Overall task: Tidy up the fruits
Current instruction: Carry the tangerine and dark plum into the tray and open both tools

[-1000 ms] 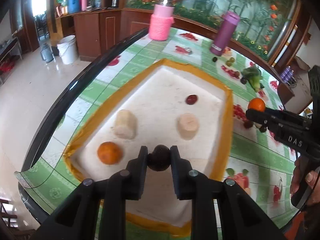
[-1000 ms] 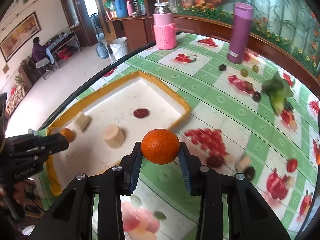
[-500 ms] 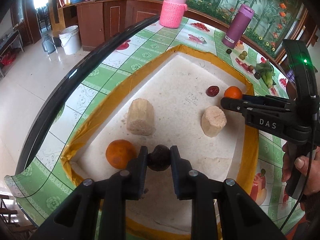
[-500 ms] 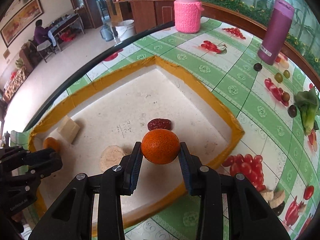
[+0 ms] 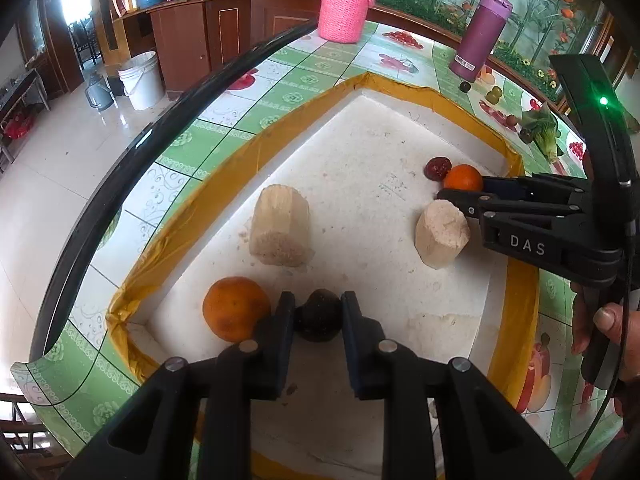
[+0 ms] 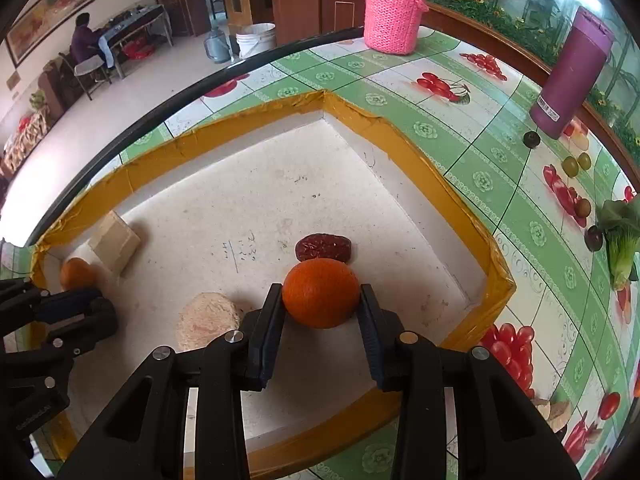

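- My left gripper [image 5: 318,316] has its jaws nearly closed and clamped on a small, dark, round fruit [image 5: 319,317], low over the near end of the shallow white foam tray with the yellow taped rim [image 5: 520,276].
- Just to the left of that dark fruit, a round orange citrus fruit [image 5: 236,308] sits on the tray floor, close against my left finger.
- My right gripper [image 6: 322,300] has its jaws a little apart, pressed on both sides of a second bright orange citrus fruit [image 6: 321,294], inside the tray near its right wall.
- I cannot tell whether that held orange rests on the tray floor or hangs just above it.
- Right behind it lies a wrinkled dark red date [image 6: 323,248], touching it or almost so.
- Two pale beige peeled stem chunks stand on the tray floor: the taller chunk [image 5: 280,232] towards the left and the shorter chunk [image 5: 440,232] just beside my right gripper's fingers.
- A hand [image 5: 608,340] shows at the right edge of the left wrist view, gripping the right tool's handle.
- Outside the tray, on the green and white fruit-print tablecloth [image 6: 460,132], stand a pink knit-covered jar [image 6: 394,20] and a purple cylindrical bottle [image 6: 572,76].
- Small round loose fruits [image 6: 570,166] and a green leafy vegetable [image 6: 622,240] lie well apart from the tray, on the right.
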`<control>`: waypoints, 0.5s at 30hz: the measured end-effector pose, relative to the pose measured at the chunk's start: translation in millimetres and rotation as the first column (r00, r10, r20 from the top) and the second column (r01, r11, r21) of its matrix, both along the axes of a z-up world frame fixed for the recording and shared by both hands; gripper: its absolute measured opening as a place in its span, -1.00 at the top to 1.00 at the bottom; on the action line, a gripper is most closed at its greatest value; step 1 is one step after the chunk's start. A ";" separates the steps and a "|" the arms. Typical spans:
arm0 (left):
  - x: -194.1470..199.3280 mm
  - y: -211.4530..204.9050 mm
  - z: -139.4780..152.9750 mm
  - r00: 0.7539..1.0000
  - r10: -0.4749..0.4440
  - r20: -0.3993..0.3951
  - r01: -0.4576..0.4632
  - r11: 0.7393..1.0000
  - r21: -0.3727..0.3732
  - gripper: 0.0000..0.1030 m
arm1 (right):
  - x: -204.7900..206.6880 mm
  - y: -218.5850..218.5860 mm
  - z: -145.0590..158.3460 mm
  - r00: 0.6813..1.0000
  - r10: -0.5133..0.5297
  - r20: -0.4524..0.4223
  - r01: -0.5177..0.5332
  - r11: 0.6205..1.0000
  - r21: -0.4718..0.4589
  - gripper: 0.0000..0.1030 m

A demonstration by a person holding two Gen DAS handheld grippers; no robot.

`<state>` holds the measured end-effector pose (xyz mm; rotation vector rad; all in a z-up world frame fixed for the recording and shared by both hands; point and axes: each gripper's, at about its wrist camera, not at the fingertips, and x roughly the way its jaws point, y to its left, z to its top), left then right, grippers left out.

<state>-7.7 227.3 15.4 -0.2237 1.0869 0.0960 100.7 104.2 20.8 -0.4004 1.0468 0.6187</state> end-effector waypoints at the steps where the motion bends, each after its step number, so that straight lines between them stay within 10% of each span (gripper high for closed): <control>1: -0.5 -0.1 0.1 1.000 0.000 -0.001 0.000 1.000 0.001 0.49 | 0.4 0.3 -0.3 1.000 0.000 0.001 0.000 1.000 -0.003 0.31; 15: -14.7 -2.3 12.3 1.000 0.004 0.013 -0.004 1.000 0.028 0.01 | -20.5 -21.0 36.5 0.998 -0.044 0.054 0.041 0.998 0.054 0.16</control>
